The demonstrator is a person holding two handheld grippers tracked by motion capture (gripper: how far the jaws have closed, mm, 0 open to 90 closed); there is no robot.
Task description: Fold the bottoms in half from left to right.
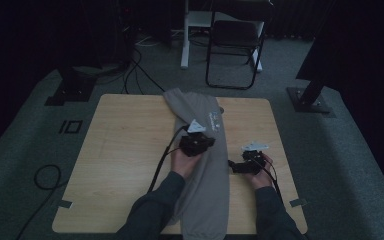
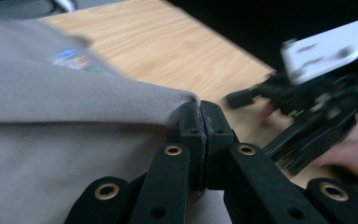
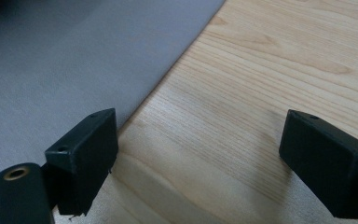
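Down the table's [image 1: 130,150] middle, running from twelve toward six o'clock, lies the grey garment [image 1: 205,175], its folded edge pinched tight in the left gripper [image 2: 200,114], apparently to fold it over, while the right gripper [image 3: 198,154] waits wide open and empty at its three o'clock side.

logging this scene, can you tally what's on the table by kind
grey garment: 1
hand-held grippers: 2, the left gripper shut on a fold of the garment, the right gripper open on the wooden table beside the cloth
total: 3
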